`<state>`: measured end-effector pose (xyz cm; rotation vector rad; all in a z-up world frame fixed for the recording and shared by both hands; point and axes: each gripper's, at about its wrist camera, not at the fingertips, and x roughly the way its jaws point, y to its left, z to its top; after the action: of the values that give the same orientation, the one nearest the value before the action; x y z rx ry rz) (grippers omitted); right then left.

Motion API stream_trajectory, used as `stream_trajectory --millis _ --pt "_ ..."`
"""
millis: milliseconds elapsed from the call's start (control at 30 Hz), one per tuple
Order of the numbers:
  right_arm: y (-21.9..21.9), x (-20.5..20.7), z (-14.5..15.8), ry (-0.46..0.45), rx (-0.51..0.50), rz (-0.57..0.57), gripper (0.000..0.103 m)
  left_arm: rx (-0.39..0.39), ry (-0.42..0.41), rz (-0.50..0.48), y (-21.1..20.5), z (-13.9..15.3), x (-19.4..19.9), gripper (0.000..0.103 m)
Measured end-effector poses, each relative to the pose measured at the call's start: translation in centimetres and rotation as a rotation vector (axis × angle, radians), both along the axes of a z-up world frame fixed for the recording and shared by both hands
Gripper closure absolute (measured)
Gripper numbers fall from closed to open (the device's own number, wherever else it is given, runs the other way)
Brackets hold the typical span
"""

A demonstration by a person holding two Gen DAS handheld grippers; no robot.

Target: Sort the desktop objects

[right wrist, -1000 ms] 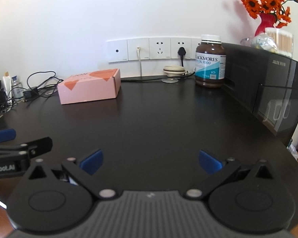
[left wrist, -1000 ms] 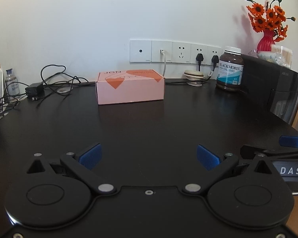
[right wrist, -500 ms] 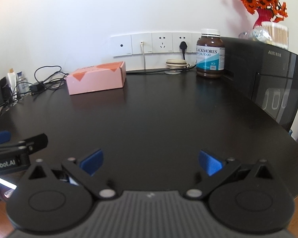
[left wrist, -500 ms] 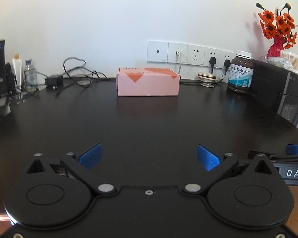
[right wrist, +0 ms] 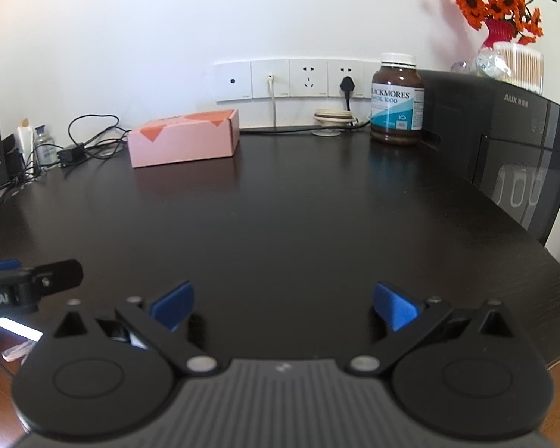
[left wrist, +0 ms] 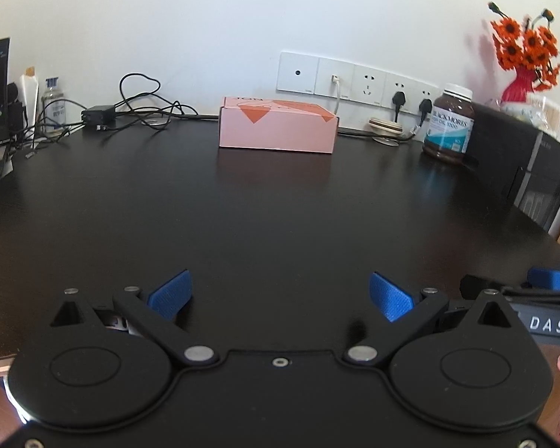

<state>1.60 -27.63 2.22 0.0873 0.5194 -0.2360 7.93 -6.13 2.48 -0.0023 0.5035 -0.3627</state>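
While both tools hover low over the near edge of the dark desk [left wrist: 280, 205], the left gripper [left wrist: 280, 293] and the right gripper [right wrist: 283, 304] stand wide apart, holding nothing. Farther back by the wall lies a closed pink box [left wrist: 276, 128], contents hidden. To its right, well apart, a brown Blackmores bottle [right wrist: 396, 99] stands upright, capped, just beside a black appliance [right wrist: 504, 142]. On that appliance sit a red vase of orange flowers [right wrist: 498, 30] and a clear tub of cotton swabs [right wrist: 519, 67].
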Motion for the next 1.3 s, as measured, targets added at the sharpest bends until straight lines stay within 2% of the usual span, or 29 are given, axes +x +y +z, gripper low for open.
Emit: stream_trajectory --millis 200,367,833,1300 --pt "0.5 0.2 -0.5 -0.012 -0.040 0.013 0.001 0.063 -0.049 -0.008 -1.0 -0.7 -0.7 0.000" --pt "0.6 0.2 -0.5 -0.019 -0.041 0.022 0.001 0.080 -0.067 -0.007 -1.2 -1.0 -0.9 0.000" --pt "0.6 -0.6 -0.9 -0.061 -0.054 0.093 0.001 0.078 -0.092 0.026 -1.5 -1.3 -1.5 0.000" --pt "0.5 -0.5 -1.1 -0.079 -0.056 0.099 0.001 0.081 -0.085 0.025 -1.4 -1.2 -1.4 0.000"
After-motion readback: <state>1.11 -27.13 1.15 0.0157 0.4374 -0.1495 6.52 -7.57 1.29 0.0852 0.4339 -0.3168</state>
